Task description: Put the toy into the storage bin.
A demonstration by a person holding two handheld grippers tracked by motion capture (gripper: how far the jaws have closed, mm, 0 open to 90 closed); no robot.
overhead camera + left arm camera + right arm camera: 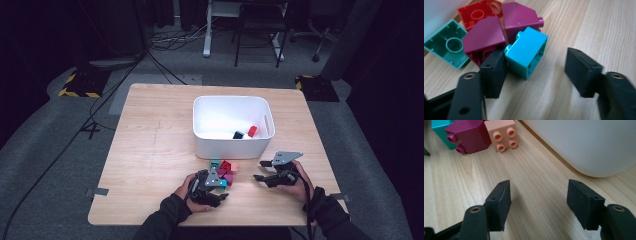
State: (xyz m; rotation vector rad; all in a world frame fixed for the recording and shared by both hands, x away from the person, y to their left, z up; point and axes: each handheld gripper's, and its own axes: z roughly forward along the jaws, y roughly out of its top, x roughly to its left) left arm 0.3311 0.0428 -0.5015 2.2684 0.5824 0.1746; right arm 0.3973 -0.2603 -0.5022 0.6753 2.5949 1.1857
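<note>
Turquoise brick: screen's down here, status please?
Left claw open, one pad touching turquoise brick, not gripped. Right claw open, empty. Purple bricks crowd behind it.

bright, evenly lit table (pixel 150 150), dark surroundings, soft blur up close

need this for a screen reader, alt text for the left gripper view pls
The left gripper reaches with open black jaws at a turquoise brick, one pad beside it. Behind lie two magenta bricks, a red brick and a teal brick on the wooden table.
</note>
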